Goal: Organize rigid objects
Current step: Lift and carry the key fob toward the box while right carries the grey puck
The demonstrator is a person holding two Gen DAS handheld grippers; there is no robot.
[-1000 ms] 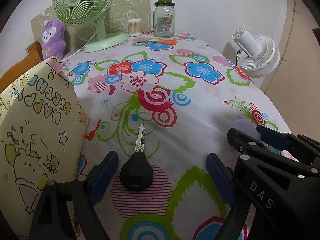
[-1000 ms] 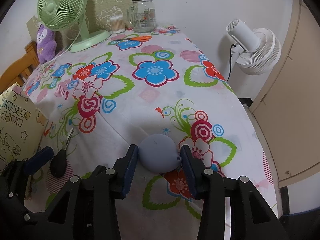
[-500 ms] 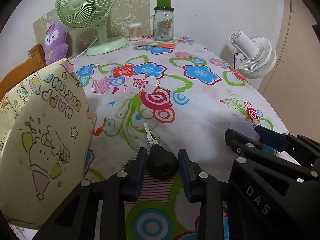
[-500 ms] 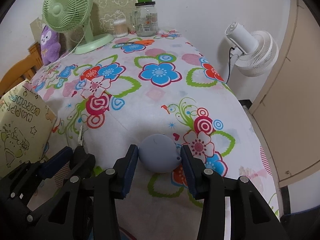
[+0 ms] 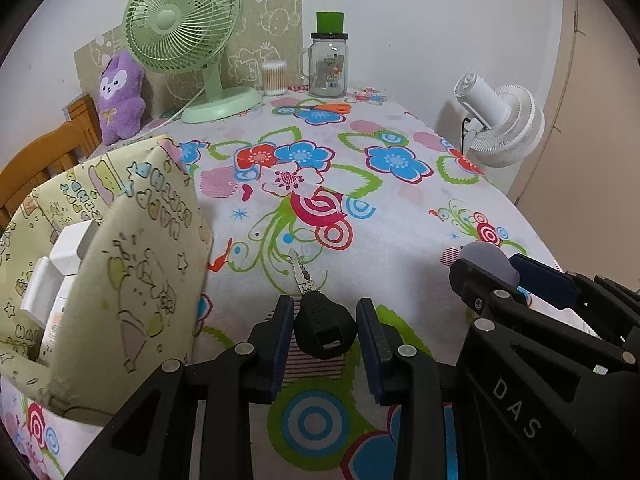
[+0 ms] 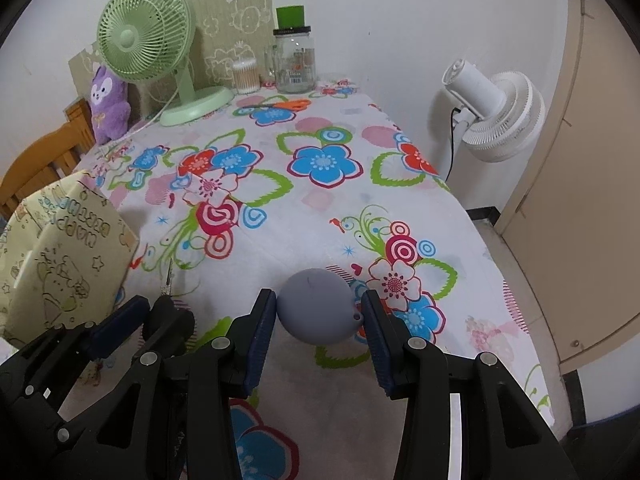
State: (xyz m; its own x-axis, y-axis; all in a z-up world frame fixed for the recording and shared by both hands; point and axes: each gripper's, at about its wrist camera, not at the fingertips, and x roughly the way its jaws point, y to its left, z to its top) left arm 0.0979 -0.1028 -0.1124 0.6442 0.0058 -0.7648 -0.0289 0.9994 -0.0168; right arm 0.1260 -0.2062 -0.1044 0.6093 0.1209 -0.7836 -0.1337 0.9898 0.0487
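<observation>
Key (image 5: 325, 330) and grey ball (image 6: 316, 306), each at the tip of its own tongs.

Left of left gripper (image 5: 325, 332): printed paper bag (image 5: 132, 280), mouth up, white boxes (image 5: 60, 264) standing inside. Near wall of bag just beside the gripper's left finger.

Between the left gripper's pads: black key head, pinched flank to flank at a narrow setting, slotted end toward the camera. Long axis roughly straight ahead along the fingers. Metal blade projecting forward past the tips and leaning a little left, over floral tablecloth (image 5: 400, 216). Contact of blade tip with cloth: undeterminable.

Right of that, close alongside: right gripper (image 6: 320, 316), at medium width and closed on the grey ball. Left pad against the round flank, right pad against the small lug on the ball's side. Ball seated at the fingertips, round, hence no long axis to mind. Raised or resting on cloth: not clear.

Judged next step: carriage of both to the bag. Left gripper nearer, bag lying directly to its left. Right gripper farther, with the left tongs standing between it and the bag. Probable order therefore key first. Blade likely to catch the bag rim unless tipped downward on entry.
</observation>
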